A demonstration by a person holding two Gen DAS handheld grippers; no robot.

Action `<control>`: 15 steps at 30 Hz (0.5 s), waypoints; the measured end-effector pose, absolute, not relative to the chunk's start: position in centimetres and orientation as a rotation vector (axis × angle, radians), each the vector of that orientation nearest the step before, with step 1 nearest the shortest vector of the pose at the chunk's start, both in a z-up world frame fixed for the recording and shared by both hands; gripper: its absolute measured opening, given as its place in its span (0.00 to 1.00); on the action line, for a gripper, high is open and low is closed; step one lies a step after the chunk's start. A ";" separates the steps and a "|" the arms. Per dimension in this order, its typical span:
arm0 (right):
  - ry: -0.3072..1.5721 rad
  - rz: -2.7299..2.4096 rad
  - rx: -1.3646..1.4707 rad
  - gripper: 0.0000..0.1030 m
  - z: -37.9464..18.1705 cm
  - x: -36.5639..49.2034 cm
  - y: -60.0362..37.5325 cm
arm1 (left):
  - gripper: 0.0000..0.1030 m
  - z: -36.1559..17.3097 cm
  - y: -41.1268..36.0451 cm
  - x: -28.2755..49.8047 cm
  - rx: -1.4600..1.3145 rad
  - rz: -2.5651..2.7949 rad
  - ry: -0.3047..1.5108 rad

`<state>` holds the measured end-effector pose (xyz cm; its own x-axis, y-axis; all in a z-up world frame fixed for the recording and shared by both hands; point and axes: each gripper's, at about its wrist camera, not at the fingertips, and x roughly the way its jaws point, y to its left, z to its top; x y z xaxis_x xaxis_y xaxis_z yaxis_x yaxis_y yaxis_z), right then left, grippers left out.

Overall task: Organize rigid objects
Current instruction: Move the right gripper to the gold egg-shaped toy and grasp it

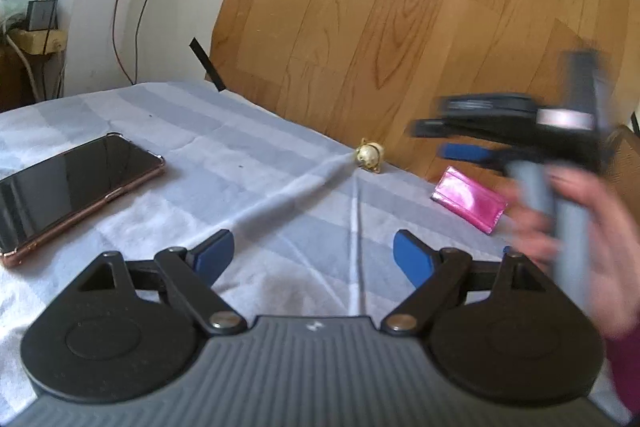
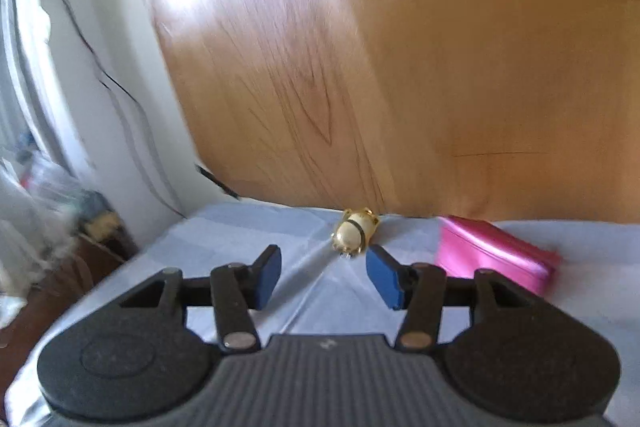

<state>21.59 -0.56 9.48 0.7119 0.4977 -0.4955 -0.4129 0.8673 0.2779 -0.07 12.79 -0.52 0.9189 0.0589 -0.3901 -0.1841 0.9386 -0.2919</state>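
1. Left claw (image 1: 313, 259), in the left wrist view, hangs released and empty over the cloth-covered worktop (image 1: 280, 195), with bare cloth between its blue pads.
2. Same view: a phone (image 1: 76, 187) lies flat at the left, well apart from the rest; a gold trinket (image 1: 370, 155) and a pink case (image 1: 470, 203) sit near the far edge, against the wood panel (image 1: 400, 27).
3. Same view: a hand (image 1: 592, 227) grips the right claw (image 1: 444, 139), which shows blurred above the case.
4. Right wrist view: the right claw (image 2: 322, 277) is part-open and grasps nothing; the trinket (image 2: 354, 233) lies just beyond its tips, roughly centred, apparently the next thing to pick.
5. Same view: the case (image 2: 492, 255) lies just right of the trinket, apart from it.
6. Nothing looks sorted yet.
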 end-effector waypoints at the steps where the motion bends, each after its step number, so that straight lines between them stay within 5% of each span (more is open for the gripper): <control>1: 0.605 0.485 0.137 0.49 8.8 22.9 0.8 | 0.85 -0.4 12.8 -0.2 -0.337 0.128 0.385; 7: 0.709 0.363 0.192 0.55 5.1 29.5 3.9 | 0.85 -0.7 13.1 -0.2 -0.361 0.121 0.376; 10: 0.753 0.367 0.109 0.43 3.2 30.1 5.5 | 0.85 -0.8 13.0 -0.2 -0.353 0.121 0.373; 15: 0.738 0.380 0.060 0.42 2.8 29.2 5.8 | 0.85 -0.7 12.8 -0.1 -0.344 0.128 0.369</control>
